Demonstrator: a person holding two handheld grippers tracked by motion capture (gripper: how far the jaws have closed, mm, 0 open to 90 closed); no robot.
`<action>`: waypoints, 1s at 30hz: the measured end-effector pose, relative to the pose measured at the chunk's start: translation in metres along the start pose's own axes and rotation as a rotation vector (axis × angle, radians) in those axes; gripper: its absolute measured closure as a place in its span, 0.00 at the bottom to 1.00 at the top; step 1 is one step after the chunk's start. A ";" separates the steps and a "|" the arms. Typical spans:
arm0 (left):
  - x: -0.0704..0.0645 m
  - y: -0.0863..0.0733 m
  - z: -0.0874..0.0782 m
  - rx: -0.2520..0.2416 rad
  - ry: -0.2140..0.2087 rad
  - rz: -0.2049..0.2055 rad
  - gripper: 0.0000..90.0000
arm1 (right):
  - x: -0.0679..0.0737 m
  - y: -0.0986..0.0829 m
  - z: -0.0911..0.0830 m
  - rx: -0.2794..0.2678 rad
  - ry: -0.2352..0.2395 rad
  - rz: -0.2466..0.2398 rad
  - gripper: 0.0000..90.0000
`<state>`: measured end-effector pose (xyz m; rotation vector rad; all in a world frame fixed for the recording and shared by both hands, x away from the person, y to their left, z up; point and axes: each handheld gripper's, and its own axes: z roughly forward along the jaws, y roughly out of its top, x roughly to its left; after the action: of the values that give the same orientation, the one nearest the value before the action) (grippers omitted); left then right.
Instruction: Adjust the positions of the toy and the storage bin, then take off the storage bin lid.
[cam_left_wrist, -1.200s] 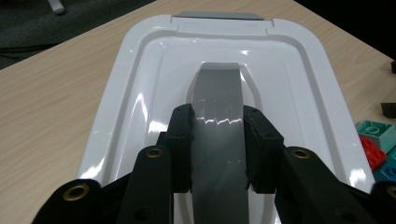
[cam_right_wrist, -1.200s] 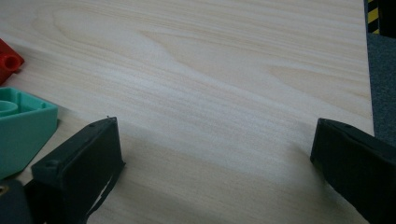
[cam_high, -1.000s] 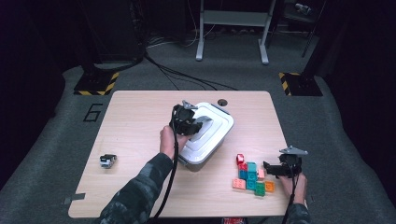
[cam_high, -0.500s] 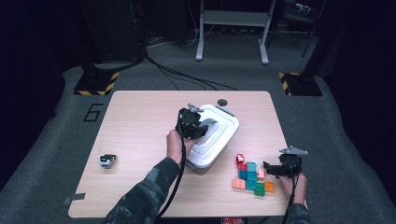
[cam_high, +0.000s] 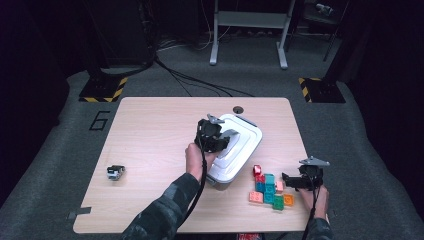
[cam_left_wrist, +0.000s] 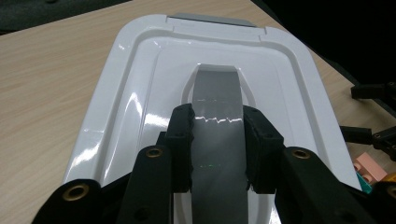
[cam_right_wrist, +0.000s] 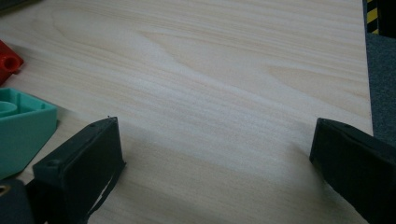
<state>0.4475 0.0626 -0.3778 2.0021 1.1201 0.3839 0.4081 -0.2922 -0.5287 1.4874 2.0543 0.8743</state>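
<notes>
A white lidded box (cam_high: 241, 148) stands near the middle of the wooden table (cam_high: 150, 130). My left gripper (cam_high: 219, 140) is on top of it, shut on the grey handle (cam_left_wrist: 218, 93) in the middle of the white lid (cam_left_wrist: 140, 84); one black jaw presses each side of the strip. My right gripper (cam_high: 291, 181) hovers low at the front right, open, with bare table between its jaws (cam_right_wrist: 215, 135). A cluster of coloured bricks (cam_high: 270, 189) lies just left of it. In the right gripper view, a teal brick (cam_right_wrist: 18, 126) and a red brick (cam_right_wrist: 7, 60) sit at the left edge.
A small black and white object (cam_high: 115, 172) lies at the front left. A round hole (cam_high: 238, 109) sits near the table's far edge behind the box. Dark floor, cables and a metal stand surround the table.
The left gripper and the white box have shifted a little to the right and toward the far side. The right gripper has stayed where it was.
</notes>
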 end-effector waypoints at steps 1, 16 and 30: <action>0.001 0.000 -0.001 0.007 -0.002 0.011 0.74 | 0.000 0.000 0.000 0.000 0.000 0.000 0.02; 0.002 0.005 -0.014 -0.047 0.037 0.039 0.75 | 0.000 0.000 0.000 0.000 0.000 0.001 0.02; 0.029 0.020 -0.041 -0.098 0.070 0.036 0.74 | 0.001 0.000 0.001 -0.007 -0.011 0.021 0.02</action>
<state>0.4509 0.1009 -0.3399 1.9379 1.0888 0.5212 0.4084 -0.2908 -0.5289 1.5092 2.0291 0.8788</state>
